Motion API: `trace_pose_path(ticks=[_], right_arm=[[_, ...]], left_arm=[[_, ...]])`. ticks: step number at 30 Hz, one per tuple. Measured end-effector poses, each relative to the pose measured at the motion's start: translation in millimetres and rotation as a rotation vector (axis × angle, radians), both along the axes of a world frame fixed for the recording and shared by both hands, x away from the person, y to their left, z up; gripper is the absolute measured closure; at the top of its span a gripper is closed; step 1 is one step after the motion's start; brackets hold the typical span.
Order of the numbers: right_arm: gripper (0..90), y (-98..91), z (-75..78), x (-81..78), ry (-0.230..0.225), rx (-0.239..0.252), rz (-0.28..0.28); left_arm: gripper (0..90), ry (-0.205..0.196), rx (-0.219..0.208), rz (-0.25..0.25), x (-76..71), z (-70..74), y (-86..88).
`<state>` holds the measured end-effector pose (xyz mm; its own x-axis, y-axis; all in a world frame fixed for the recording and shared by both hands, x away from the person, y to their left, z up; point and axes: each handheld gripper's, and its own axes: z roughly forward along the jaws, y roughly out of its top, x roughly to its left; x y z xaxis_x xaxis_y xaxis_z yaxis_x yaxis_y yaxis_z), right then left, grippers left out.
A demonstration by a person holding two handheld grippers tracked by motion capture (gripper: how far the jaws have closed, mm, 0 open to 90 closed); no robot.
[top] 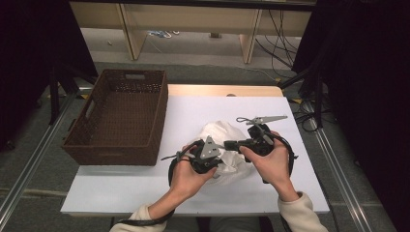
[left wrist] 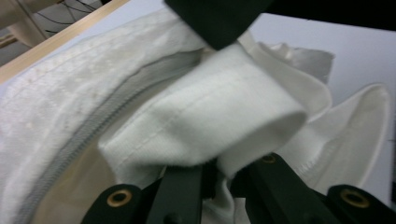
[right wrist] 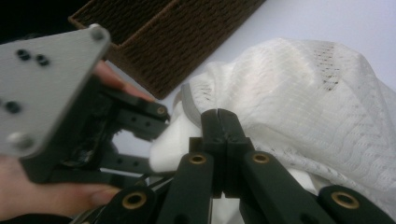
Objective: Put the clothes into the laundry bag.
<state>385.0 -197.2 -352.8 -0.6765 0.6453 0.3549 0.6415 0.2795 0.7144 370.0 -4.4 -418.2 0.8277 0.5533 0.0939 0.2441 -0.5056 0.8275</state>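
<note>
Nearest the near edge of the table (top: 121,193), two cream sleeves come in from below and each hand carries a gripper. The left gripper (top: 218,155) sits over the near left part of a white garment (top: 220,133), and in the left gripper view its two black jaws are clamped on a folded white fabric band (left wrist: 210,121) of that garment, with the cloth pinched between them. A grey zipper (left wrist: 88,135) runs along the garment just beside that band. The right gripper (top: 227,144) lies just to the right of it, pointing leftward across the cloth; in the right gripper view its jaws stand pressed together with their tips in the white fabric, though whether cloth is actually caught between them cannot be told. The left hand (right wrist: 56,186) and its grey three-cornered plate (right wrist: 46,79) appear close by in that same view.

The garment lies bunched in a heap around the middle of the table, slightly toward the right, on the white sheet that covers the top. Its upper layer is a pale mesh.

Farther off, a dark brown woven basket (top: 92,140) stands at the far left corner of the table, overhanging the left edge, well apart from the garment.
</note>
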Motion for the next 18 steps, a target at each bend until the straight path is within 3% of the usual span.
trace_pose_path(ticks=[2, 3, 7, 10, 13, 14, 18], right_arm=[[90.0, -1.3, 1.1, 0.1, -0.015, -0.002, 0.013], [90.0, -0.9, 2.2, -1.6, 0.001, 0.001, -0.001], [90.0, -2.5, 1.7, -0.9, 0.006, 0.006, 0.007], [90.0, -7.1, 1.1, 2.3, -0.001, 0.028, 0.012], [90.0, -9.7, 4.6, 1.4, -0.006, 0.029, -0.002], [90.0, -8.6, 4.5, 1.0, 0.003, 0.05, 0.006], [90.0, -6.9, 5.0, -0.7, 0.006, 0.032, 0.003]], left_arm=[[86.2, -0.007, 0.016, 0.016, 3.6, -2.8, -1.7], [86.2, -0.019, 0.017, 0.019, 6.1, -5.0, -2.4], [86.3, -0.009, -0.017, 0.048, 11.3, -8.8, -2.1], [86.4, -0.06, -0.046, 0.073, 4.5, -0.8, 2.4], [86.5, -0.098, -0.014, 0.075, 3.0, 6.4, 7.2], [86.5, -0.093, -0.008, 0.082, 4.2, 5.7, 7.4], [86.6, -0.058, 0.003, 0.095, 16.1, -10.4, 3.2]])
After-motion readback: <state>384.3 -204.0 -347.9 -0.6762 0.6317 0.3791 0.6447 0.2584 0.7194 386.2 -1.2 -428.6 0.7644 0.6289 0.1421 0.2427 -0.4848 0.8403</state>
